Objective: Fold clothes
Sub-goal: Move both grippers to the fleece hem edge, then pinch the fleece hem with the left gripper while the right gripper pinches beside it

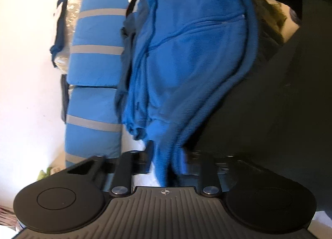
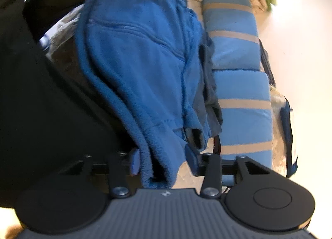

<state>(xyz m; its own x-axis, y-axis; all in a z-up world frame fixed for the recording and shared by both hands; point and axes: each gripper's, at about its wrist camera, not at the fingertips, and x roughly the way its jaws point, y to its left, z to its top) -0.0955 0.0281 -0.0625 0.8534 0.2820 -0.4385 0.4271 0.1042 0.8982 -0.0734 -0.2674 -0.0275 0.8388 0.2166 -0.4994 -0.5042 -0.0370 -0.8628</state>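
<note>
left gripper (image 1: pixel 166 164) pinched tight on a bunched edge of the blue fleece (image 1: pixel 186 56), cloth running straight up from between the jaws. right gripper (image 2: pixel 166 164) likewise closed around a thicker fold of the same fleece, jaws set wider for the bulk. garment hanging lifted between both tools, draped against a dark surface (image 1: pixel 280 114), just beside a folded blue blanket with grey stripes (image 1: pixel 95 52). looks like the pick-up and spread step: both edges gripped, no fold made yet. next, probably: draw the two grips apart to pull the cloth flat, then lay it down evenly; risk of fleece slipping from the wider right hold.
</note>
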